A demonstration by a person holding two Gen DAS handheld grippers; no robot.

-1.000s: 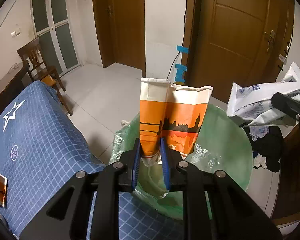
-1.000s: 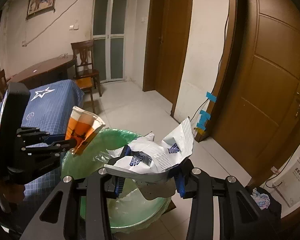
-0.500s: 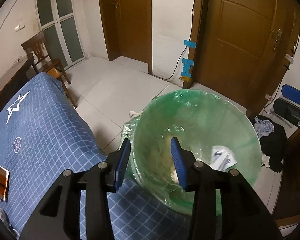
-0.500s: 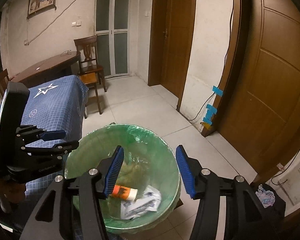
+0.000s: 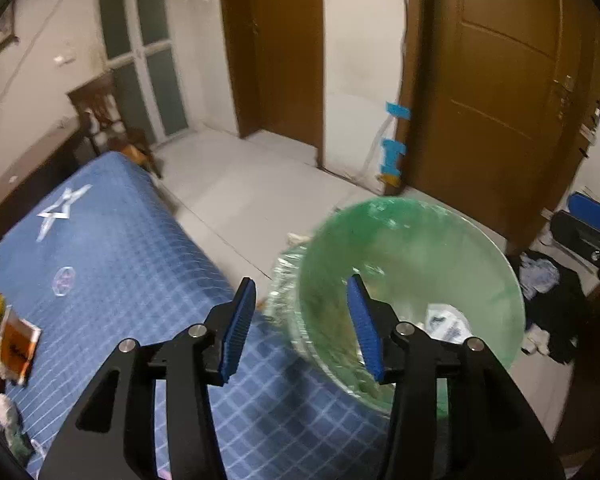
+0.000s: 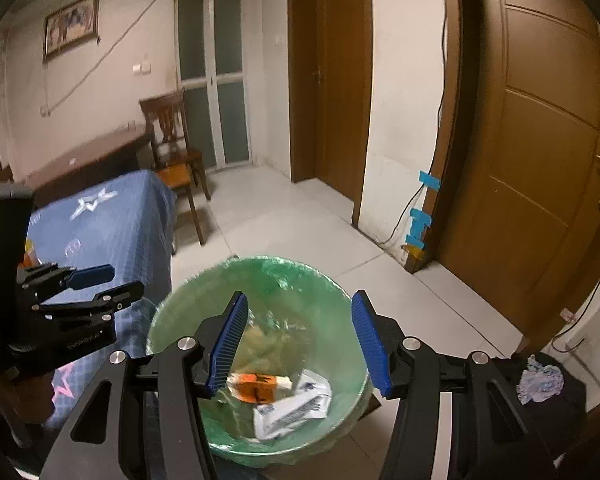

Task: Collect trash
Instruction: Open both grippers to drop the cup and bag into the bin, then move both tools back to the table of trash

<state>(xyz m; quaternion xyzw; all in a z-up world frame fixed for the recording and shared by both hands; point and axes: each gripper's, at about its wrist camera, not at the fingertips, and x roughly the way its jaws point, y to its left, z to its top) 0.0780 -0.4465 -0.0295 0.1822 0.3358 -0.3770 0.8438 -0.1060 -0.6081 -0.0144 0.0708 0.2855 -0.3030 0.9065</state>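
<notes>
A bin lined with a green bag [image 5: 480,248] [image 6: 172,320] stands on the floor beside the table. Inside it lie an orange wrapper [image 6: 256,386] and a white-and-blue wrapper [image 6: 292,408] [image 5: 446,320]. My left gripper [image 5: 300,324] is open and empty over the bin's left rim and the table edge; it also shows at the left of the right wrist view [image 6: 100,284]. My right gripper [image 6: 300,340] is open and empty above the bin. More trash, an orange packet [image 5: 16,346] among it, lies at the table's left edge.
The table has a blue checked cloth [image 5: 120,264] with a white star. A wooden chair [image 6: 176,160] stands behind it. Brown doors [image 6: 540,160] line the wall. Dark clothes [image 5: 548,304] lie on the floor right of the bin.
Both grippers let go of their wrappers, which fell into the bin. Both jaws opened wider. The left gripper has swung left, toward the table.
</notes>
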